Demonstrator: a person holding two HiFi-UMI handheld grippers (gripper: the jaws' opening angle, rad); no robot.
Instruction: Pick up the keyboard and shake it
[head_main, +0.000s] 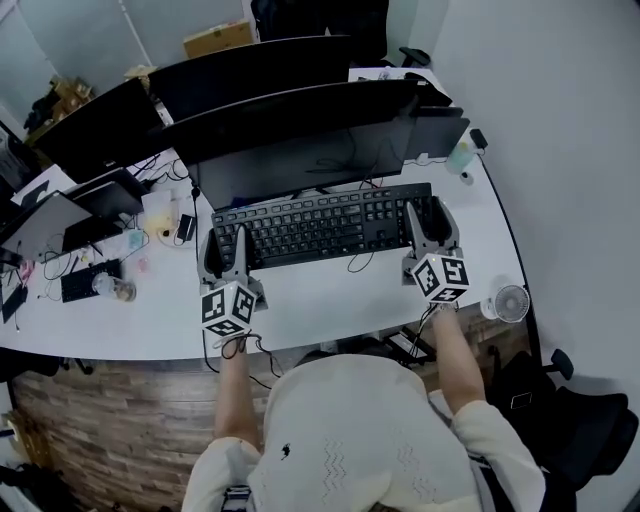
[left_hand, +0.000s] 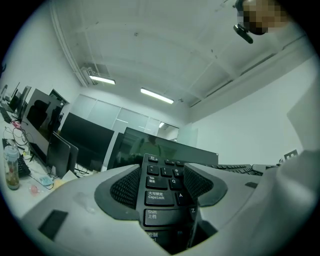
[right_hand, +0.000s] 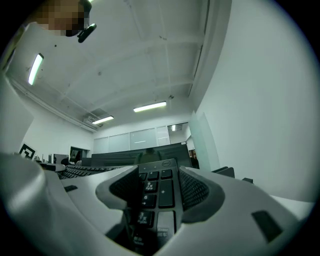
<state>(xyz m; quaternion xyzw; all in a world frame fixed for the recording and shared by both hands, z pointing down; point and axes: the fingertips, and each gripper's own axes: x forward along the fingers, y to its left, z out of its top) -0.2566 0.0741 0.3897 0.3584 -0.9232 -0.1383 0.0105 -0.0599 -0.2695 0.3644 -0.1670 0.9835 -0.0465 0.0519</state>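
Note:
A black keyboard (head_main: 320, 225) lies crosswise in front of the monitor, with one gripper clamped on each end. My left gripper (head_main: 225, 245) is shut on its left end; in the left gripper view the Caps Lock and Shift keys of the keyboard (left_hand: 159, 196) sit between the ribbed pads (left_hand: 125, 187). My right gripper (head_main: 428, 215) is shut on the right end, and the number-pad keys of the keyboard (right_hand: 162, 192) show between its pads (right_hand: 196, 189). Both gripper cameras look up towards the ceiling. Whether the keyboard is off the desk I cannot tell.
A wide dark monitor (head_main: 300, 135) stands right behind the keyboard, with more monitors (head_main: 100, 125) to the left. The keyboard's cable (head_main: 357, 266) loops in front. A small white fan (head_main: 510, 302) stands at the desk's right edge, a bottle (head_main: 460, 157) further back, and clutter (head_main: 110, 285) at the left.

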